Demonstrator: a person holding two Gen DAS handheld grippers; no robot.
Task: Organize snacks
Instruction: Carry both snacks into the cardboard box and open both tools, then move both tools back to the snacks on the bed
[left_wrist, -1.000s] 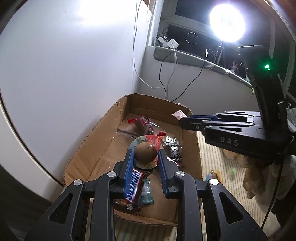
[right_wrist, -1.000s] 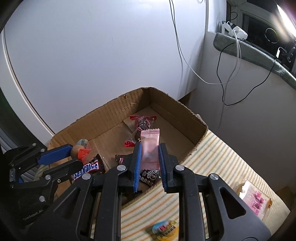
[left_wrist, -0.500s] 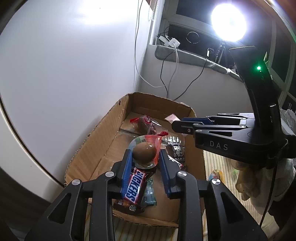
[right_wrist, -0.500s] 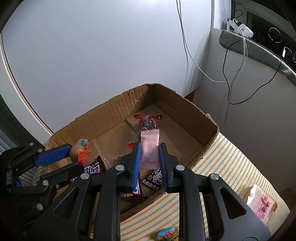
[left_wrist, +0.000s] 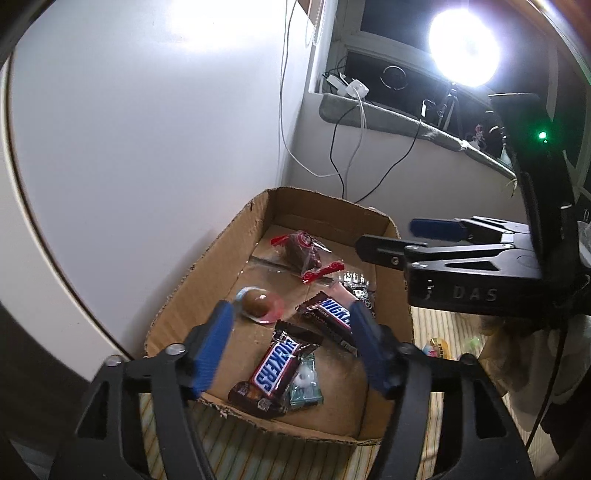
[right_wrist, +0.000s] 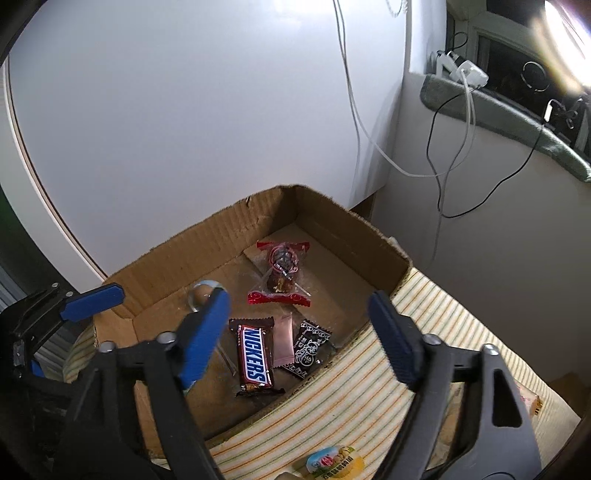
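Nearest, the left gripper hangs over the near end of the cardboard box, its blue jaws spreading apart with nothing pressed between them. Below that gap a Snickers bar lies in the box beside a pale green sweet, with a second Snickers bar just past them. A little farther and to the left rests the round jelly cup, free of the pads. The right gripper also hovers above the box's near edge, its jaws opening wide and holding nothing; under it lie a Snickers bar, the pink sachet and a black patterned packet side by side on the box floor. Farther in sits a red-ended clear wrapper. The box stands on a striped mat, where a small round snack lies outside it near the front.
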